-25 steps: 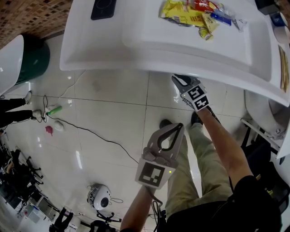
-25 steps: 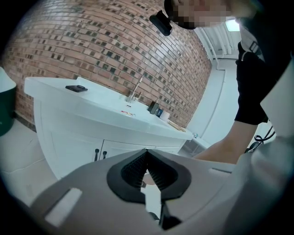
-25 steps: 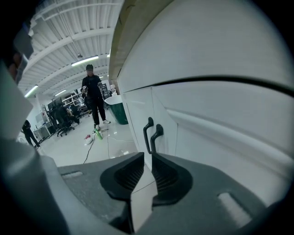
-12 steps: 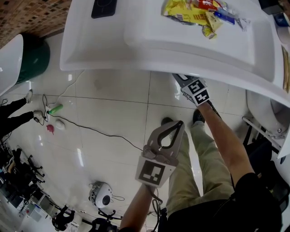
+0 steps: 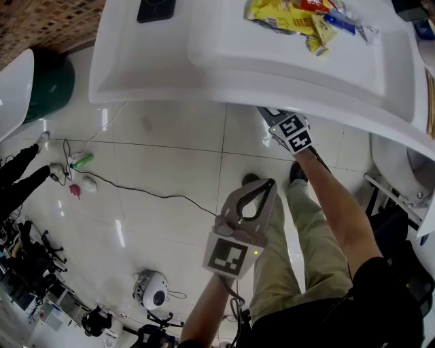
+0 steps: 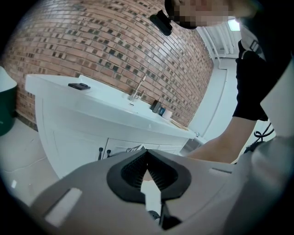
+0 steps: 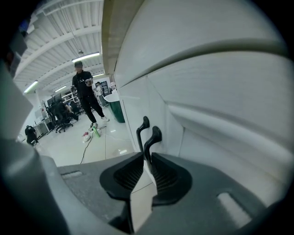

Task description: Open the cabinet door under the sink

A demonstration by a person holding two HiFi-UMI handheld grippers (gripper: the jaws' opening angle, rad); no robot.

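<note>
Right gripper (image 7: 147,158): reaches in under the counter (image 5: 136,68) edge, jaws closed on the lower stem of the nearer black handle (image 7: 153,136) on the cabinet door (image 7: 167,137). Stem fills the gap between the tips. Second black handle (image 7: 143,127) stands just beside it, outside the jaws. Both handles upright, door flat and flush with the cabinet front.

Left gripper (image 6: 147,151): held back over the floor (image 5: 163,170), well apart from the cabinet, jaws together at the tips, nothing between them. Its view shows the cabinet front from farther off, the handle pair below the counter, the faucet (image 6: 138,89) above.

Sink (image 5: 272,61) set in the counter top; snack packets (image 5: 289,17) lie at its far side. Phone (image 5: 155,10) on the counter, left. Cable (image 5: 136,194) trails across the floor tiles. Person (image 7: 85,92) stands in the background of the right gripper view.
</note>
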